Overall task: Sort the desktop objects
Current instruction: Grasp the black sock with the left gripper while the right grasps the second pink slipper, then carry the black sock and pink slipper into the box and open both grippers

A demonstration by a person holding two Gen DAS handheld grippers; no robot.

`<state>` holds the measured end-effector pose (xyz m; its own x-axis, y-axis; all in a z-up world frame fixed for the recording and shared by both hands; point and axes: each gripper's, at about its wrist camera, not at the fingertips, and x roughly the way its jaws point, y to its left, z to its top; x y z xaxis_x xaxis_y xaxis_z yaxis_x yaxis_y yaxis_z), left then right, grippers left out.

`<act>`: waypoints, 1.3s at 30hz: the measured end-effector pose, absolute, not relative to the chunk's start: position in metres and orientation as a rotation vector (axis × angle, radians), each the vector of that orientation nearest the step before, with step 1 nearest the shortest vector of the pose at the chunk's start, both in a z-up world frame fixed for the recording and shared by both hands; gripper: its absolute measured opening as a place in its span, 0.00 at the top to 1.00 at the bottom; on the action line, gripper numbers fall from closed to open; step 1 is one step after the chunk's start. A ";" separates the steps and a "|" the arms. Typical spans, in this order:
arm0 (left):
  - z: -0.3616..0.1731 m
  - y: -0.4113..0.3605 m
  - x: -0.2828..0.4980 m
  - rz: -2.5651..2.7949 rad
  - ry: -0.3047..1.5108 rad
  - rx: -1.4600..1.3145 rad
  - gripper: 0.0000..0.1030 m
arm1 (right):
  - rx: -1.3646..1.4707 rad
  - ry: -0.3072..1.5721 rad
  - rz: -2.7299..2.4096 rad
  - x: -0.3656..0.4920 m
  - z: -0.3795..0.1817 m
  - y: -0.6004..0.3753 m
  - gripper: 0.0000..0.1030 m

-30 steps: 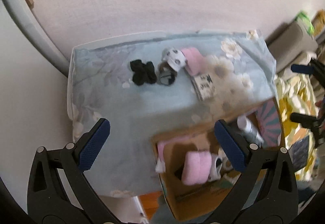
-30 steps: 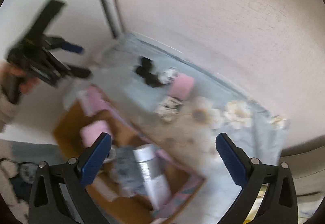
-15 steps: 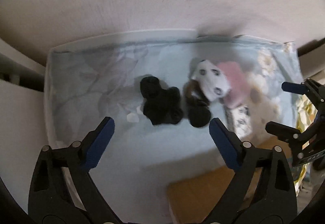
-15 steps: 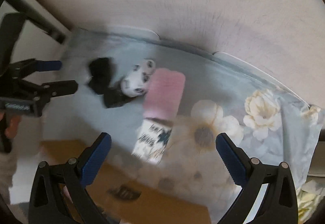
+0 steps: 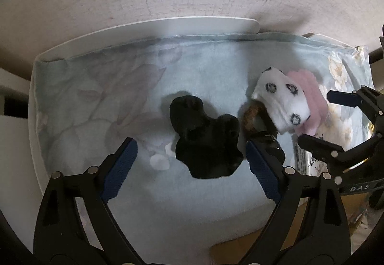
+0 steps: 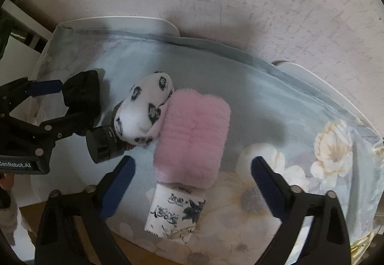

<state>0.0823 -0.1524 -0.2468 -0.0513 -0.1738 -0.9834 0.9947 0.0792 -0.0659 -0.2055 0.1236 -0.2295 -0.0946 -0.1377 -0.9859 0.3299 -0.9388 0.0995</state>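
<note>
Peeking from under spotted sock [image 6: 146, 112], brown item [image 5: 250, 116] mostly hidden, unidentifiable

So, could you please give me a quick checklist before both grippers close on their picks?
1. Left gripper astride the black socks: ok; jaws just closing, pads not yet pressing.
2. Right gripper astride the pink roll: ok; jaws just closing, not gripping.
3. Pink roll free of neighbours: not ok; panda sock and printed pack touch it.
4. Grippers apart: ok.
5. Box reachable: cannot tell.
</note>
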 end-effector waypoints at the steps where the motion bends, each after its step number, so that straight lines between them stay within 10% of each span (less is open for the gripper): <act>1: -0.249 -0.153 0.082 -1.264 1.161 1.004 0.25 | 1.873 0.202 -2.103 -0.206 -0.231 0.124 0.26; 4: -0.257 -0.154 0.080 -1.259 1.186 1.032 0.61 | 1.896 0.164 -2.076 -0.207 -0.238 0.127 0.58; 8: -0.256 -0.151 0.083 -1.257 1.187 1.003 0.78 | 1.883 0.129 -2.091 -0.204 -0.233 0.134 0.60; 39: -0.087 -0.085 0.055 -1.373 0.945 0.969 0.82 | 1.578 0.133 -2.178 -0.113 -0.092 0.176 0.64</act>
